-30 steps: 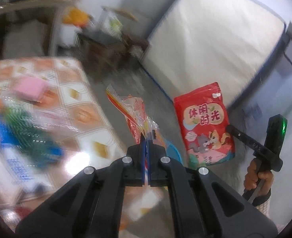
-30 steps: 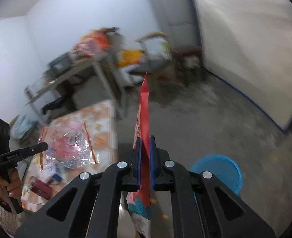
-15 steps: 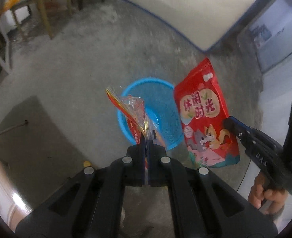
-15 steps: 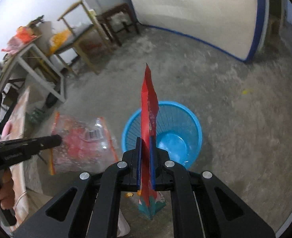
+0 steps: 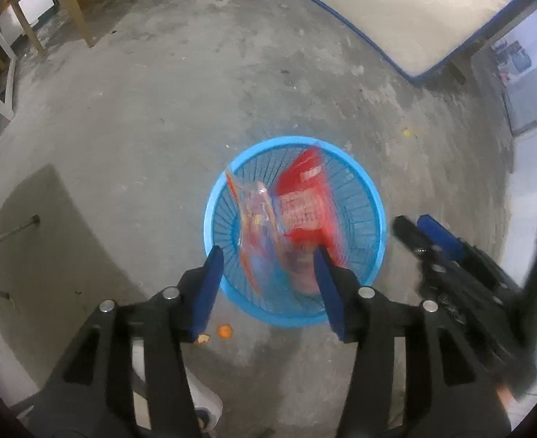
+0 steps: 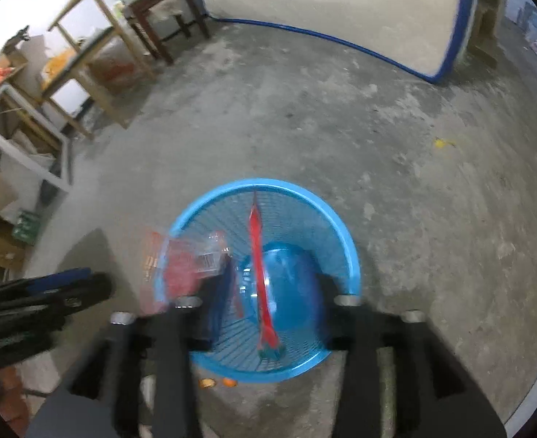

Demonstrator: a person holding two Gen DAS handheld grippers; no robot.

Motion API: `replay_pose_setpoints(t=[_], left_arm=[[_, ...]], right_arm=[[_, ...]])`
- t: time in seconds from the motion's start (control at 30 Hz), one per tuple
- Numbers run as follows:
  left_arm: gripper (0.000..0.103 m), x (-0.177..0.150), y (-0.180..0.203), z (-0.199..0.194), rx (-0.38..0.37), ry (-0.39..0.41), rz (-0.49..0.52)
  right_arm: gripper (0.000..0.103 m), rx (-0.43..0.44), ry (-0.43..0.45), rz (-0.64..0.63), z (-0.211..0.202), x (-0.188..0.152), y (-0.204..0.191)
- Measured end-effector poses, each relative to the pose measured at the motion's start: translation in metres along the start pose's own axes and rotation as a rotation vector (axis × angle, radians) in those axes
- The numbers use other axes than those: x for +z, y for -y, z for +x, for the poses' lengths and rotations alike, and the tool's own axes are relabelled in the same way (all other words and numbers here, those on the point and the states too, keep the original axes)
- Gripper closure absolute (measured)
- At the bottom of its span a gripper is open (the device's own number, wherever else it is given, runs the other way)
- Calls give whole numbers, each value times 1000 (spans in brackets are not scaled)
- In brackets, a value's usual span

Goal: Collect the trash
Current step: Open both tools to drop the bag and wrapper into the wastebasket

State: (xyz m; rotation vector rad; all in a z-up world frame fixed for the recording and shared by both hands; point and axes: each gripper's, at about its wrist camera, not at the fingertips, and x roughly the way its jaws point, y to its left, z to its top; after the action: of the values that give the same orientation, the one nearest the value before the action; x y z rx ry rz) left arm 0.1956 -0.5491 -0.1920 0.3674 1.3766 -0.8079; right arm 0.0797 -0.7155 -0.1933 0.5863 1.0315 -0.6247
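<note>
1. Blue plastic mesh wastebasket (image 5: 372, 200) stands on the grey concrete floor (image 5: 151, 116), directly below and ahead of both hand-held grippers.
2. Left gripper (image 5: 268, 281) is released: its jaws have just been opening, and its 2 blue-padded fingers (image 5: 210, 277) stand wide apart, touching nothing.
3. Just beyond those fingers, a clear crinkled wrapper with red and orange print (image 5: 253, 211) hangs blurred inside the wastebasket's rim, free of the pads.
4. Right gripper (image 6: 272, 306) is also released, its jaws likewise just opened; a flat red snack pouch (image 6: 259, 273) shows edge-on between them, touching neither pad, over the wastebasket's solid blue bottom.
5. From the left wrist view, the red pouch sits beside the clear wrapper, on its right, both within the rim.
6. 2 small orange scraps (image 6: 217, 382) lie on the floor just outside the wastebasket, near the grippers.
</note>
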Motion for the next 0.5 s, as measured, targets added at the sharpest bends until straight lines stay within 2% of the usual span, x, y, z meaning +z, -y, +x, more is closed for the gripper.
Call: replay_pose_setpoints(t=[0.17, 0.27, 0.5], left_arm=[[53, -1, -3, -14, -9, 33, 12], [53, 4, -2, -22, 2, 61, 26], [52, -6, -4, -62, 14, 115, 26]], right_arm=[[58, -19, 7, 18, 2, -11, 13], [58, -20, 24, 25, -10, -15, 19], [58, -17, 58, 30, -40, -26, 28]])
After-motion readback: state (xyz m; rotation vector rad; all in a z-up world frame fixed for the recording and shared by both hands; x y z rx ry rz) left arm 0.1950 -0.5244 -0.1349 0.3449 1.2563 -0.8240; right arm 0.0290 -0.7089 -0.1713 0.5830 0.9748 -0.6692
